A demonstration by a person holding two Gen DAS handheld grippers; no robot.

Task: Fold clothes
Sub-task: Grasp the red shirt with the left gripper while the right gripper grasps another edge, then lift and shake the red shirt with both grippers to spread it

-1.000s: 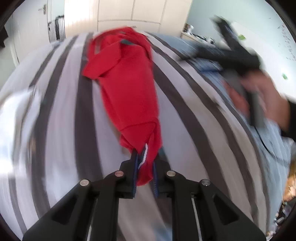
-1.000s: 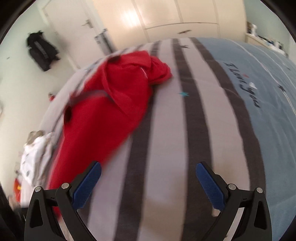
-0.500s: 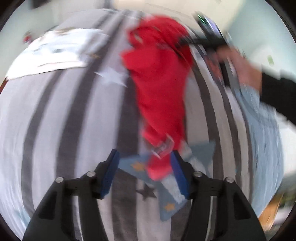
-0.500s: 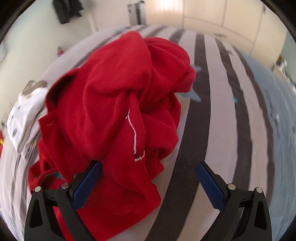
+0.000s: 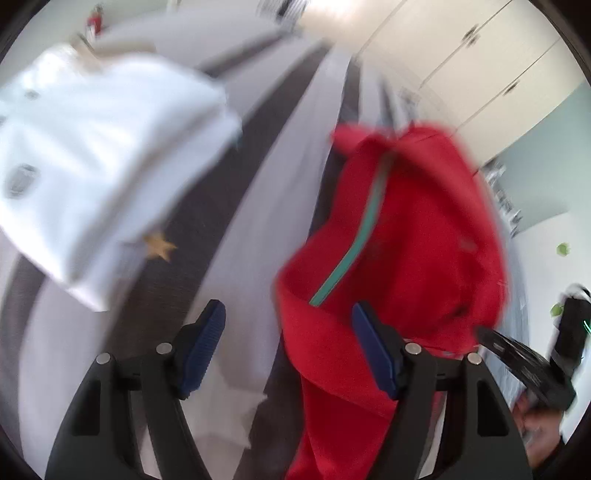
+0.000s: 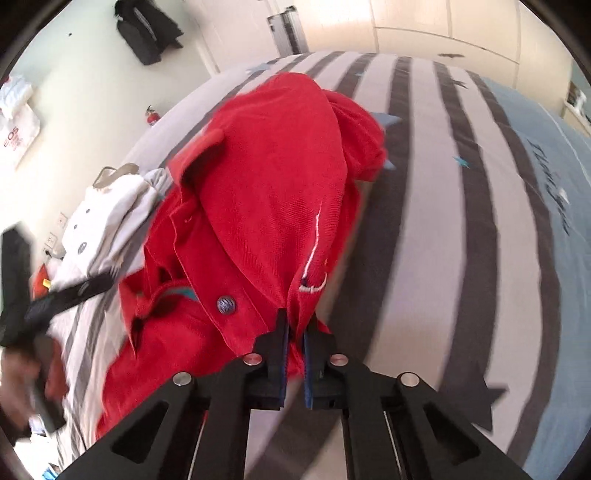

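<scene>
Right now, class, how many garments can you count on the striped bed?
2. The red polo shirt lies bunched mid-bed, a fold pinched by the right gripper. A folded white garment sits at its far side. Others may be hidden.

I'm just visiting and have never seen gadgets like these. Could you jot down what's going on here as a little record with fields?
setting: striped bedspread on a bed
main garment: red polo shirt, crumpled, not yet folded
right tongs: just closed, pinching a fold of the red shirt near its hem
left tongs: just opened, empty; shirt's edge lies by one finger, ungripped
other garment: white shirt, beside the red one
background: cream cupboards, black bag on the wall
</scene>
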